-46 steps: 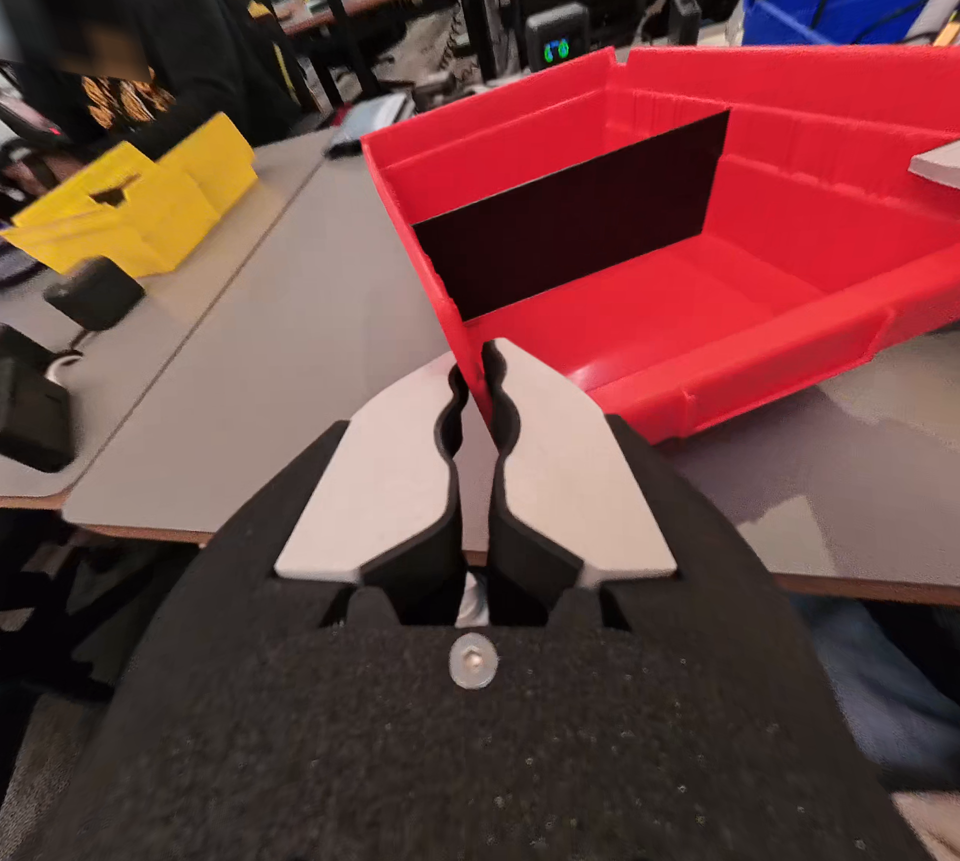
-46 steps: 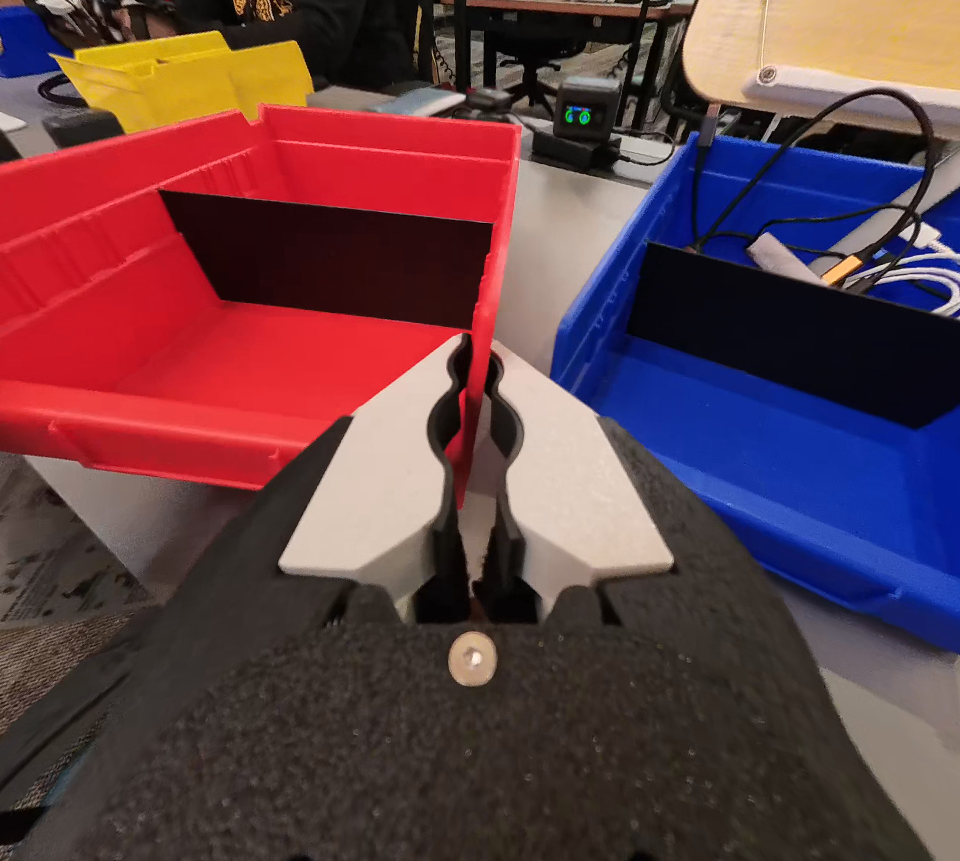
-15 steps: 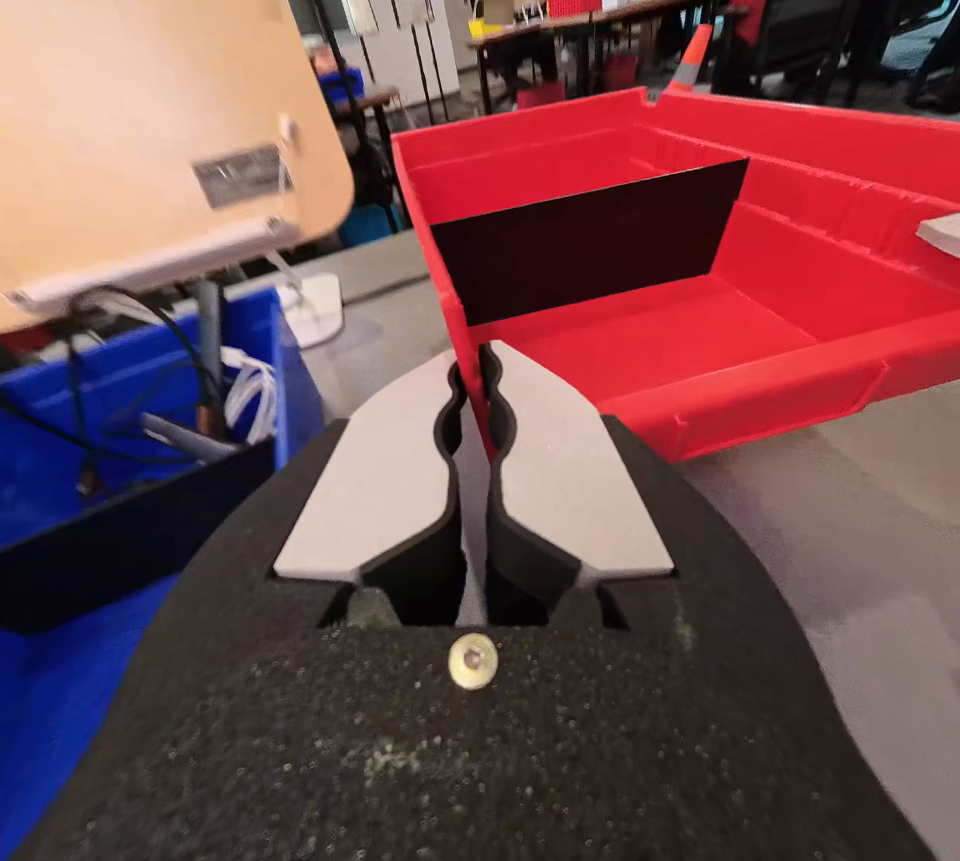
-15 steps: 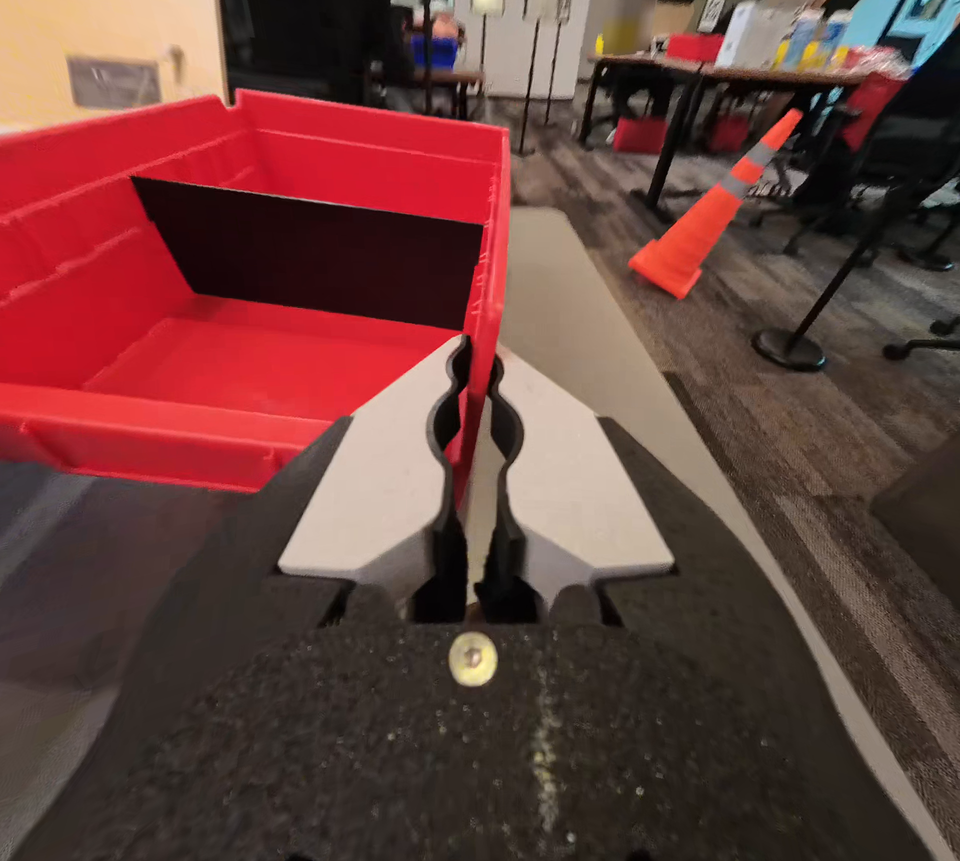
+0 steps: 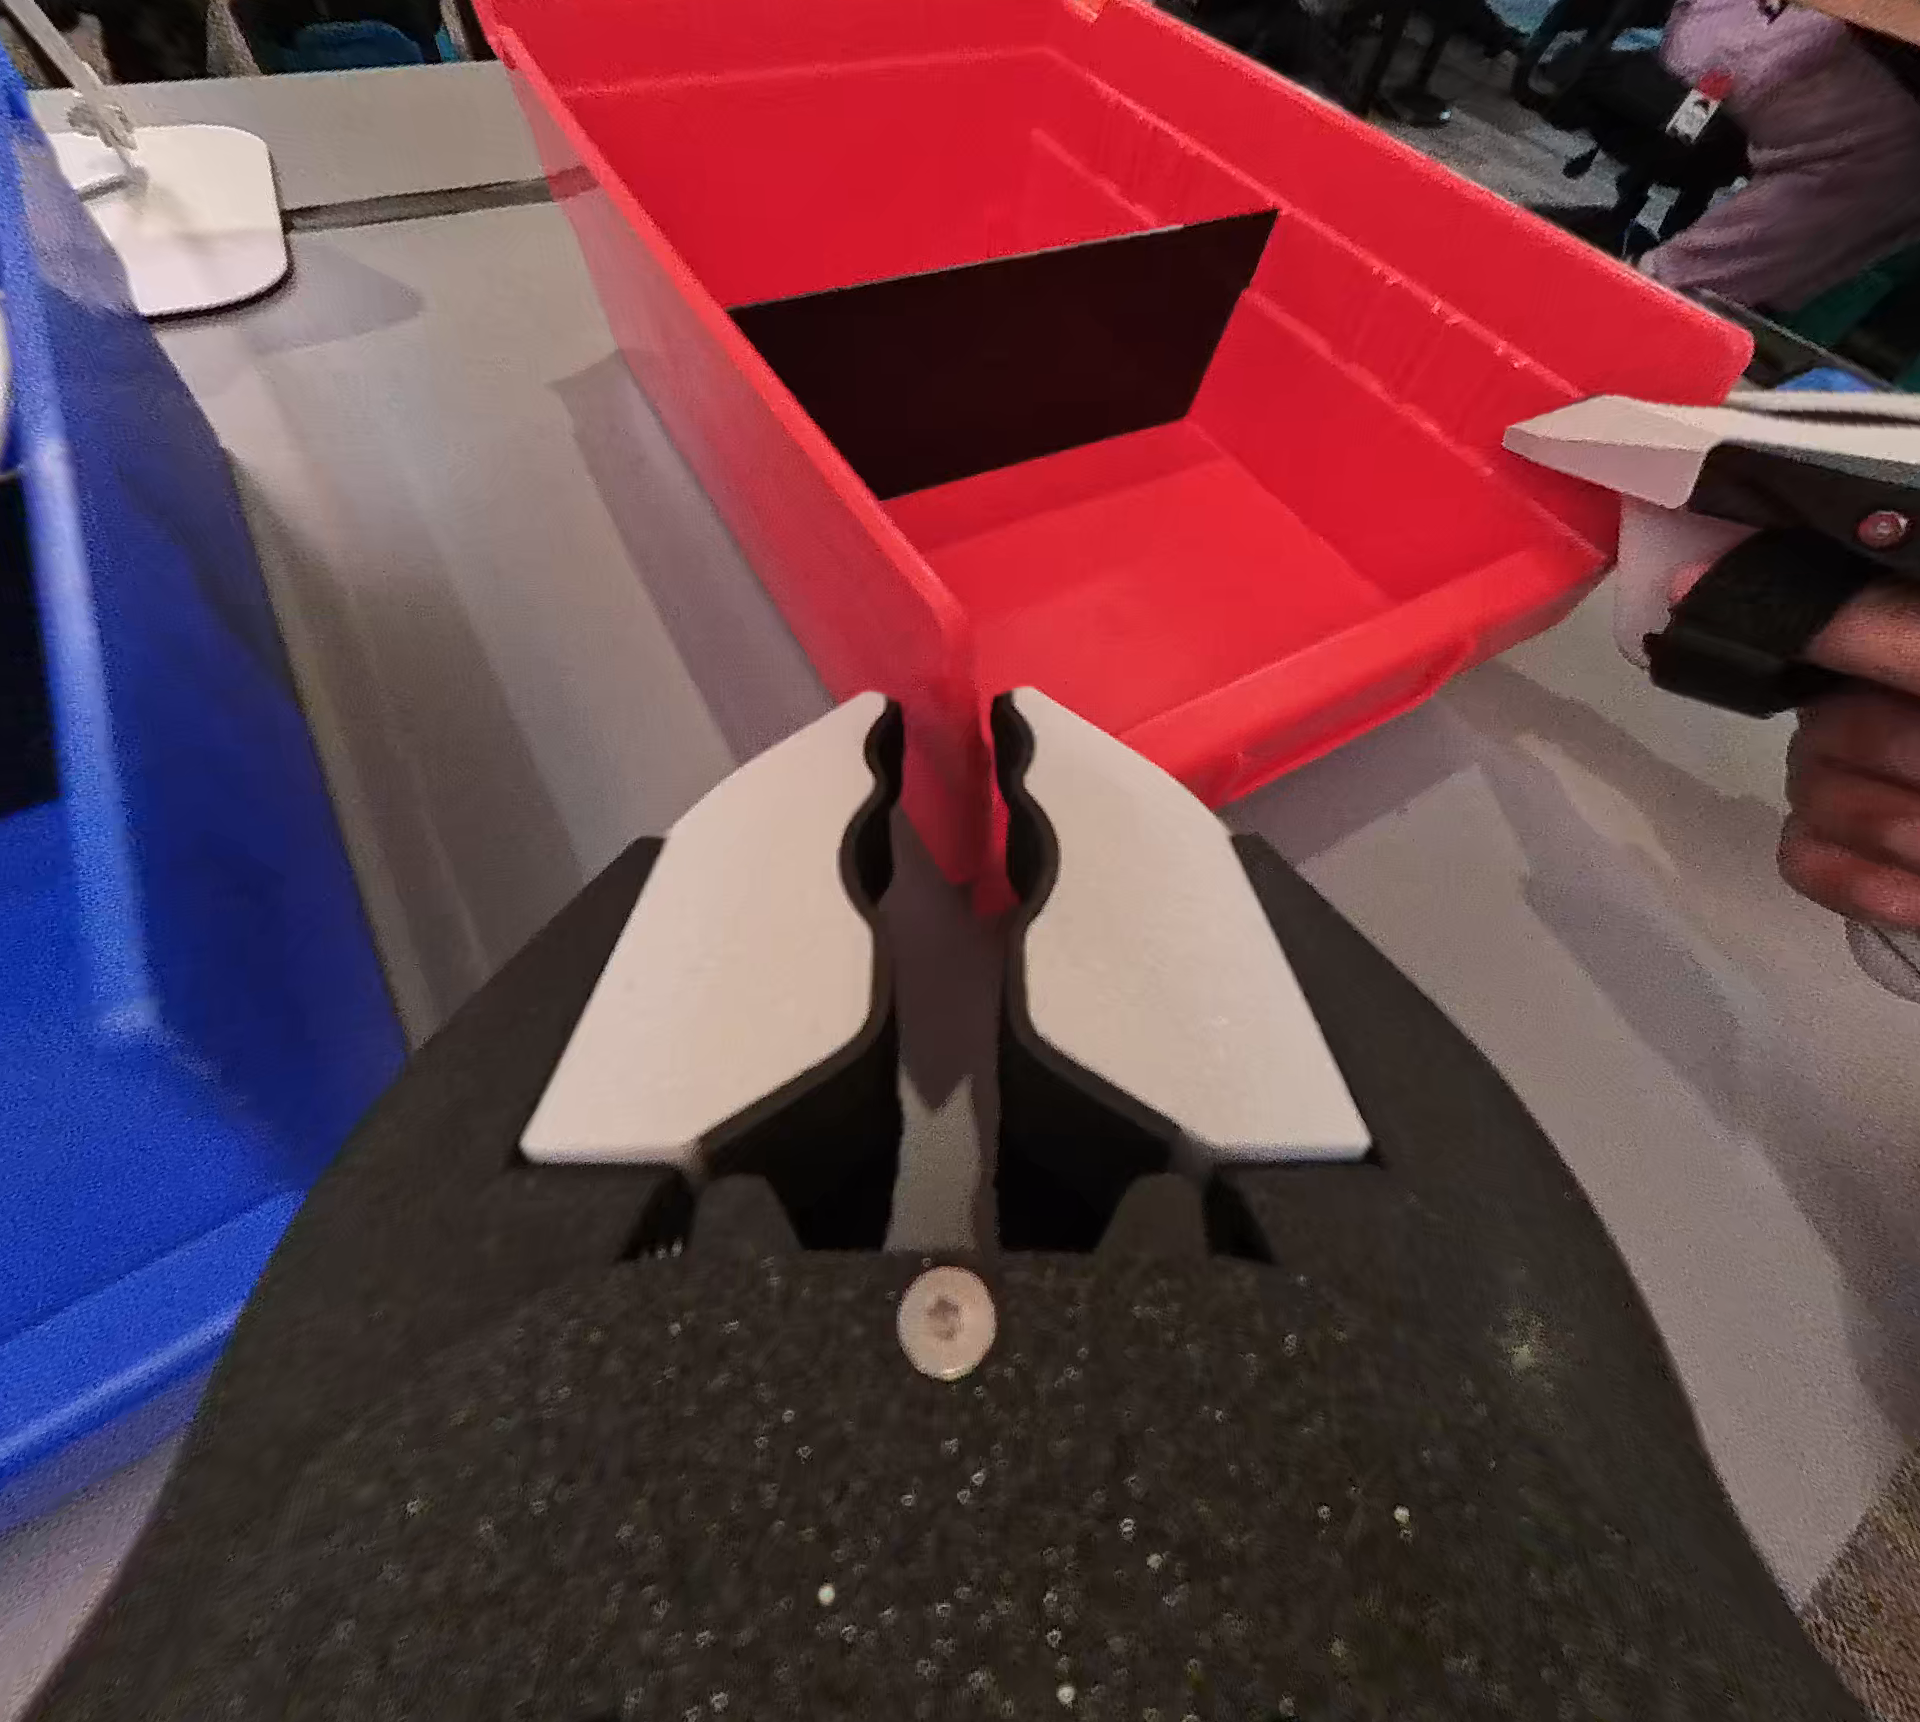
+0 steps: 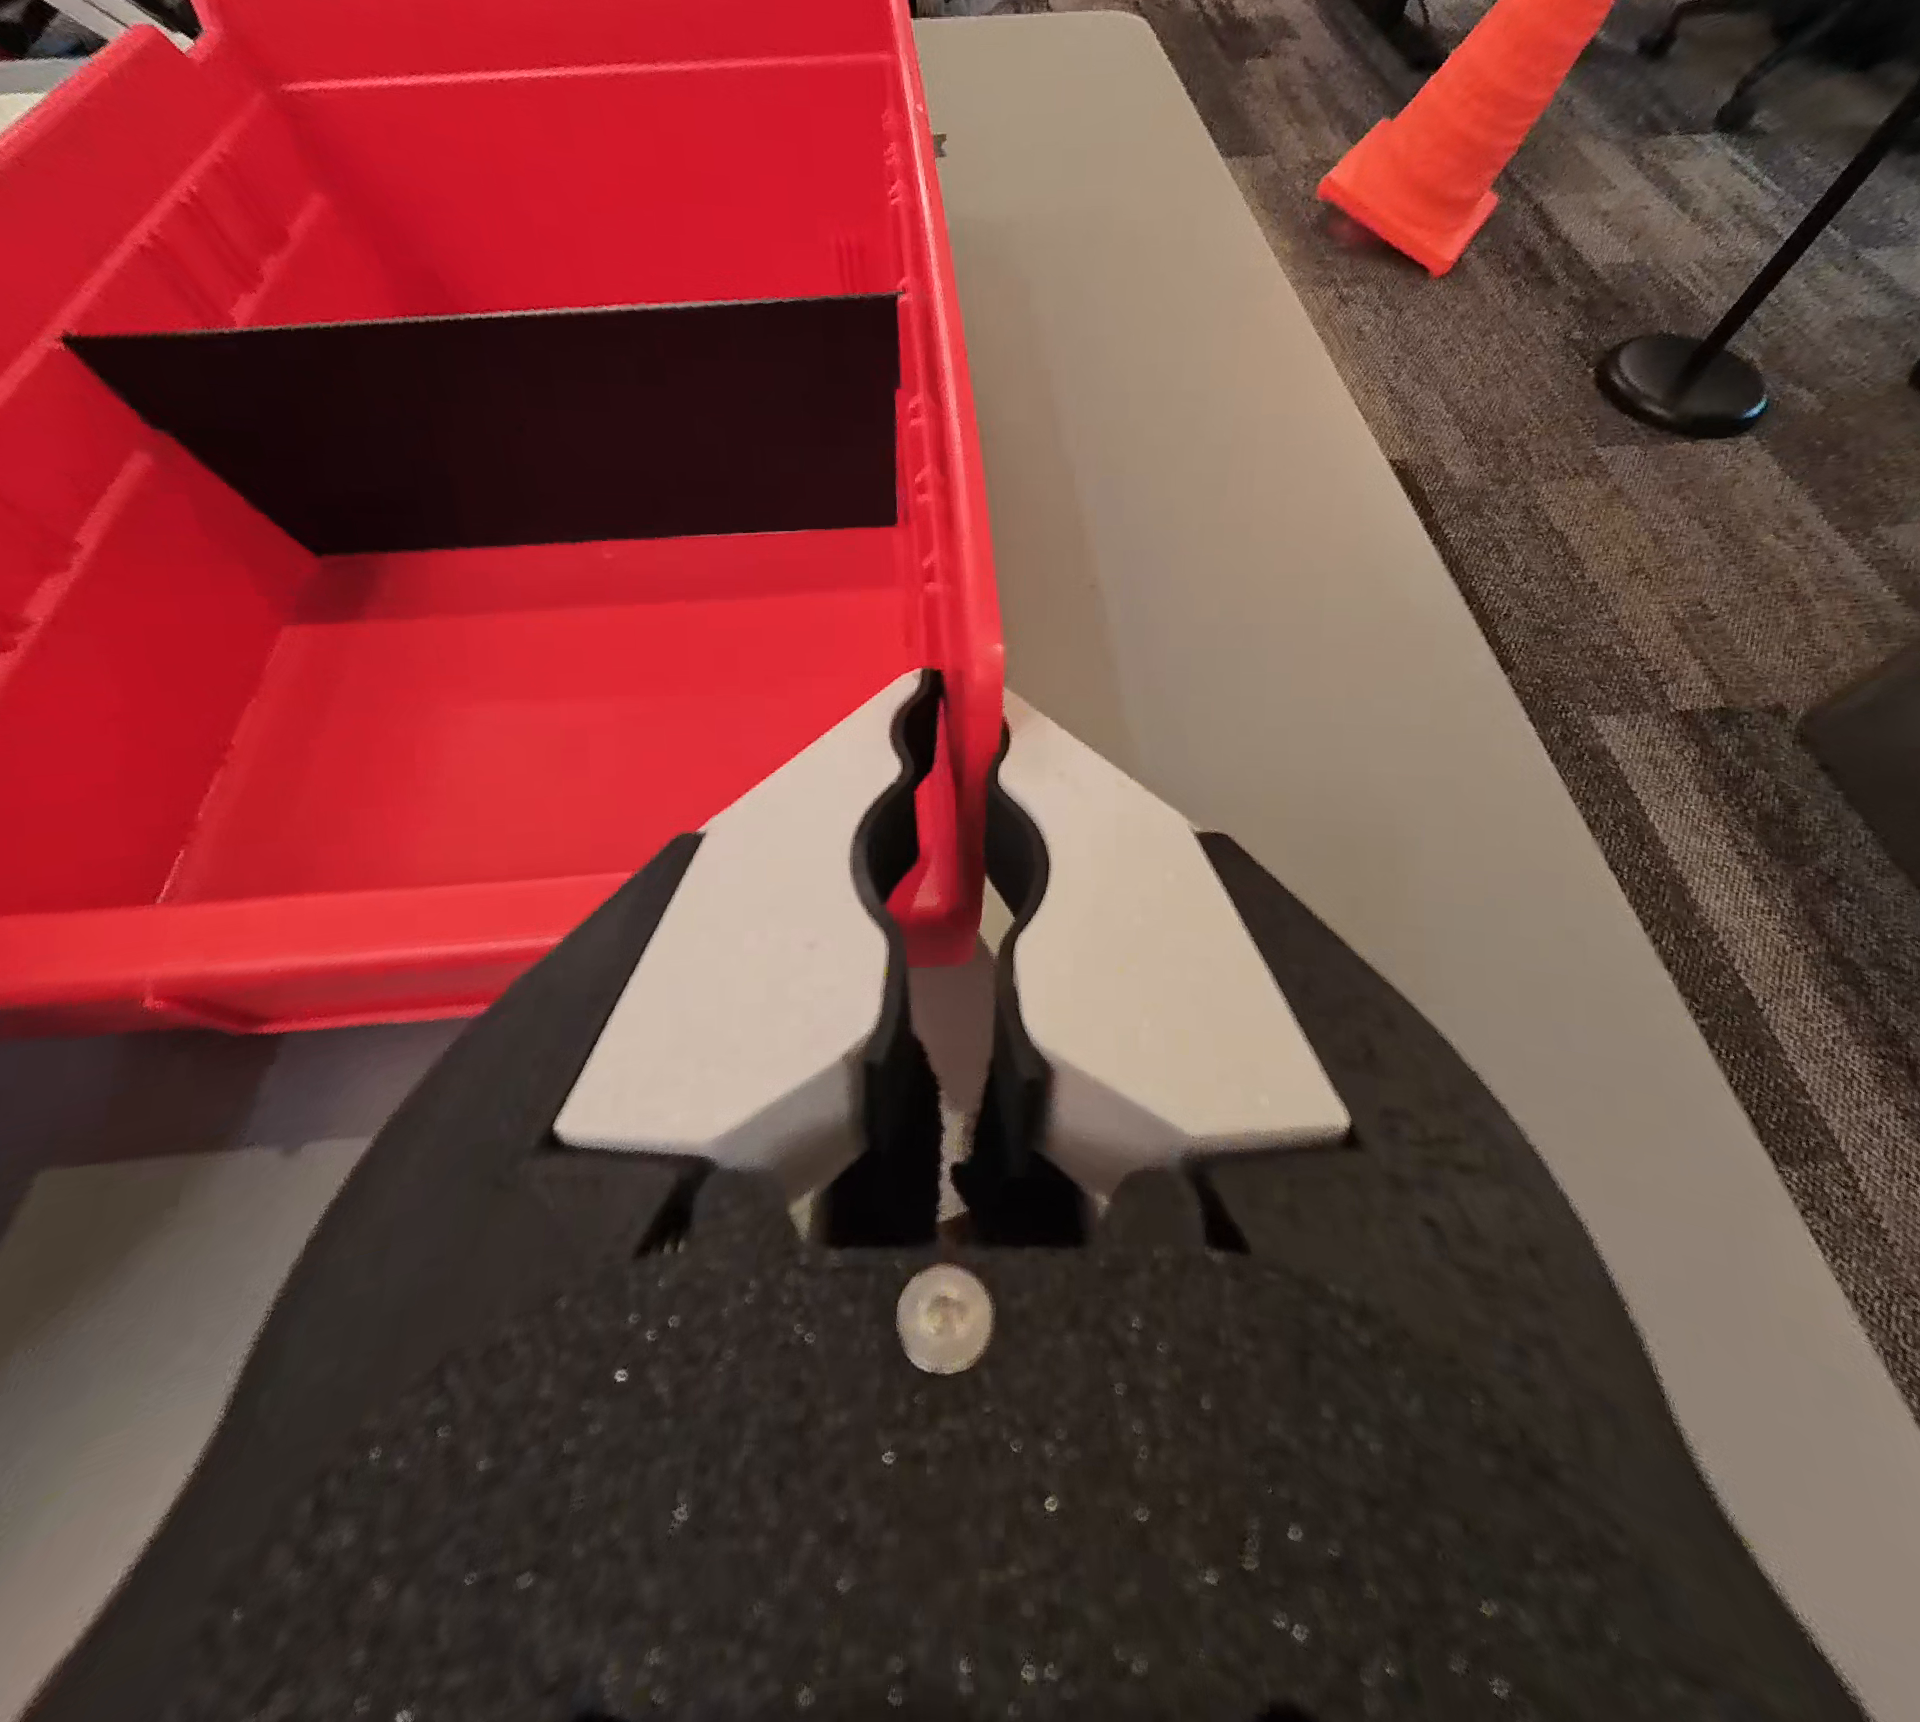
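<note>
Both grippers (pinched) on red bin (image 5: 1039, 145)

I see bare desk (image 6: 1195, 529) right of the red bin (image 5: 1351, 592); on its left a blue bin (image 5: 156, 841) narrows the lane, and a black divider (image 6: 520, 415) splits the bin's inside.

My right gripper (image 6: 961, 716) clamps the red bin's (image 6: 520, 166) near right corner; a black divider (image 6: 520, 420) stands ahead.

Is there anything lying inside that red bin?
No: the red bin holds only its upright black divider, and the red floor on both sides of it is bare.
</note>
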{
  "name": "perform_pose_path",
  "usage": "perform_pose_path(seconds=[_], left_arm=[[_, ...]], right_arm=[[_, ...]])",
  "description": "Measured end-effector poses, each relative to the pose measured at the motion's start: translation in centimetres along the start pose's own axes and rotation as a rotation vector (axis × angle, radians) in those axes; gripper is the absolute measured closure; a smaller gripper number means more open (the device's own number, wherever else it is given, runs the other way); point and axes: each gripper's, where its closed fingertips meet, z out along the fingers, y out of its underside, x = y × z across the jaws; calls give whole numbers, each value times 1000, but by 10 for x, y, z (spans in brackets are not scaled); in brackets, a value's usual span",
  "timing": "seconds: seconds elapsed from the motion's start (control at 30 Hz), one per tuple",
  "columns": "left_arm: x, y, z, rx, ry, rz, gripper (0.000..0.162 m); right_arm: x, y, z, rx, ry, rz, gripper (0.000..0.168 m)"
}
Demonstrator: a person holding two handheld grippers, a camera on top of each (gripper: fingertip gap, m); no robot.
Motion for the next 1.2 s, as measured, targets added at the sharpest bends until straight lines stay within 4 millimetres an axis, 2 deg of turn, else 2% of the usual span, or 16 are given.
perform_pose_path(seconds=[0.03,0.1,0.2,0.3,0.4,0.47,0.53,0.6,0.63,0.73,0.8,0.9,1.07,1.13,1.17,1.2], left_arm=[[-3,-3,-5,-6,3,3,140],[-10,-20,-26,42,52,-21,139],[-42,-53,-78,193,127,-145,139],[-109,-70,-129,285,7,-94,131],[-181,-57,-166,282,-167,0,120],[-223,-36,-184,257,-285,9,116],[-246,-10,-192,237,-308,-40,114],[-253,11,-186,199,-295,-60,113],[-254,16,-180,165,-302,-24,111],[-257,20,-167,131,-345,42,113],[-257,23,-161,106,-341,44,113],[-261,28,-157,85,-341,36,113],[-271,38,-149,29,-347,-26,117],[-271,40,-146,11,-352,-22,131],[-268,40,-145,6,-336,-21,147],[-265,40,-144,0,-333,-26,155]], right_arm=[[0,1,0,-1,3,-7,165],[0,6,0,-18,4,-28,164],[7,-3,-12,18,27,16,136],[-10,-59,-50,251,-1,67,132],[-82,-107,-83,466,-184,22,132],[-158,-114,-96,487,-426,-16,130],[-226,-104,-103,452,-631,17,124],[-275,-79,-92,369,-679,56,118],[-287,-64,-79,342,-624,61,118],[-295,-32,-52,347,-422,49,120],[-305,-20,-45,259,-417,35,95],[-298,-10,-38,220,-335,6,92],[-306,10,-28,85,-356,-3,110],[-303,14,-21,51,-312,-29,148],[-309,14,-21,52,-328,-64,164],[-308,13,-19,43,-295,-113,164]])
